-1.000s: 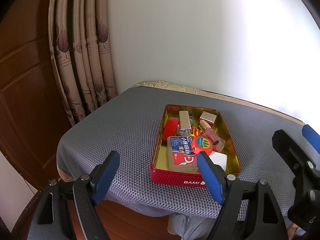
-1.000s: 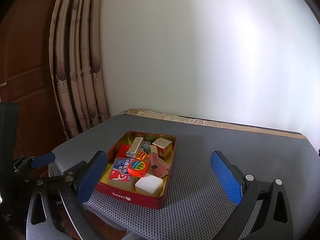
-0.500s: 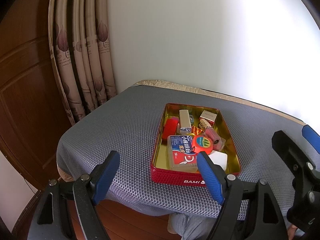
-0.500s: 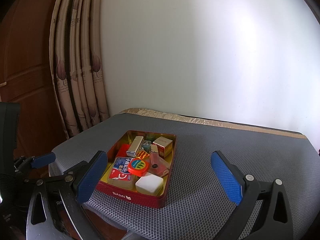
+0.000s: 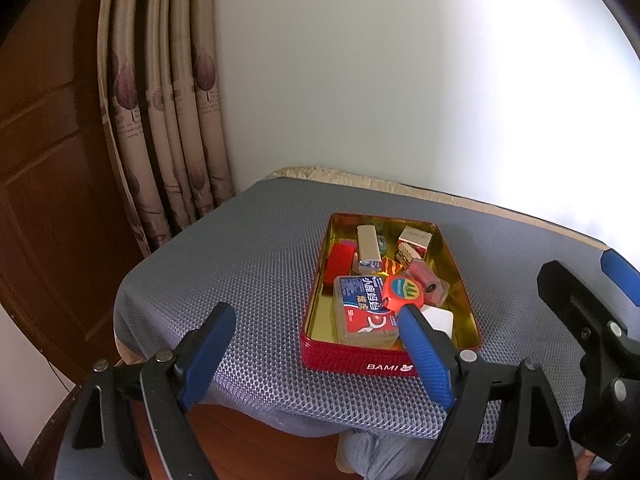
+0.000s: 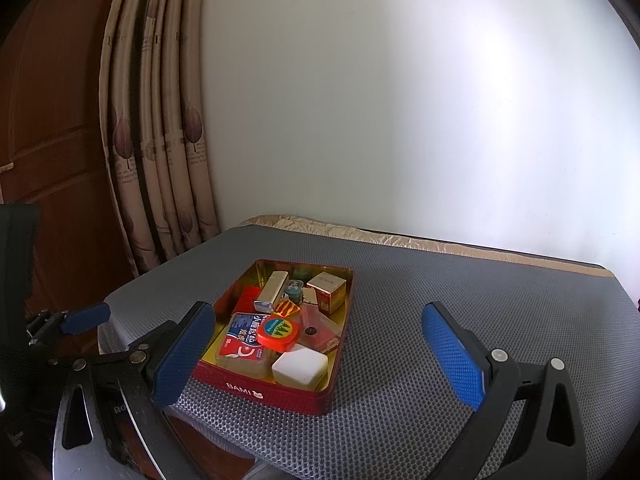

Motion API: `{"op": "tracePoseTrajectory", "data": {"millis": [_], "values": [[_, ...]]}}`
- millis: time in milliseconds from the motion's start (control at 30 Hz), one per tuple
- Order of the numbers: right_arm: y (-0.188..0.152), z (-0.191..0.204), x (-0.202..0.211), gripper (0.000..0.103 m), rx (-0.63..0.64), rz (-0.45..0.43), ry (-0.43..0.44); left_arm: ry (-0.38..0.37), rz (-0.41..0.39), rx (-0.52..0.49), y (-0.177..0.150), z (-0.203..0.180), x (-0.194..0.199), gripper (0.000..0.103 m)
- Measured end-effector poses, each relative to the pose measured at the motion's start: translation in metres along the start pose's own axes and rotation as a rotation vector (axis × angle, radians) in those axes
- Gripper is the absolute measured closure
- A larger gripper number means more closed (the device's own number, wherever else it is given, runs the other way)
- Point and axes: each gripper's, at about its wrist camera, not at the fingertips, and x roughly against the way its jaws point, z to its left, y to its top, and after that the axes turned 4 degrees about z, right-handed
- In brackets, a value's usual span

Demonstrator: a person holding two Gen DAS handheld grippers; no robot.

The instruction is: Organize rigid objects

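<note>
A red BAMI tin [image 5: 356,360] [image 6: 260,390] sits on the grey mesh table. It holds several small things: a blue and red box [image 5: 362,308] [image 6: 242,338], an orange round tape measure [image 5: 402,292] [image 6: 279,331], a white block [image 6: 300,366], a cream bar [image 5: 368,248] [image 6: 272,290] and a small carton [image 5: 414,238] [image 6: 326,286]. My left gripper [image 5: 316,356] is open and empty, just short of the tin's near edge. My right gripper [image 6: 320,354] is open and empty, also at the near edge.
The grey mesh table [image 6: 480,292] runs wide to the right of the tin. Curtains [image 5: 168,120] and a wooden door [image 5: 40,160] stand at the left. A white wall is behind. The table's front edge drops off close to both grippers.
Both views have crept slightly nearer to the tin. Both grippers stay open and nothing in the tin has moved.
</note>
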Motion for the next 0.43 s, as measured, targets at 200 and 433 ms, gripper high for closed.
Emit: {"op": "tracePoseTrajectory", "data": {"millis": [200,433], "values": [[0.0010,0.0003,0.0004,0.001,-0.007,-0.004,0.007,0.012,-0.077,0.004,-0.0007,0.0003,0.0096,0.017],[0.0030,-0.0006,0.0010,0.001,-0.009,-0.012,0.004,0.021,-0.054,0.005,0.0018,0.0009,0.0068,0.017]]}}
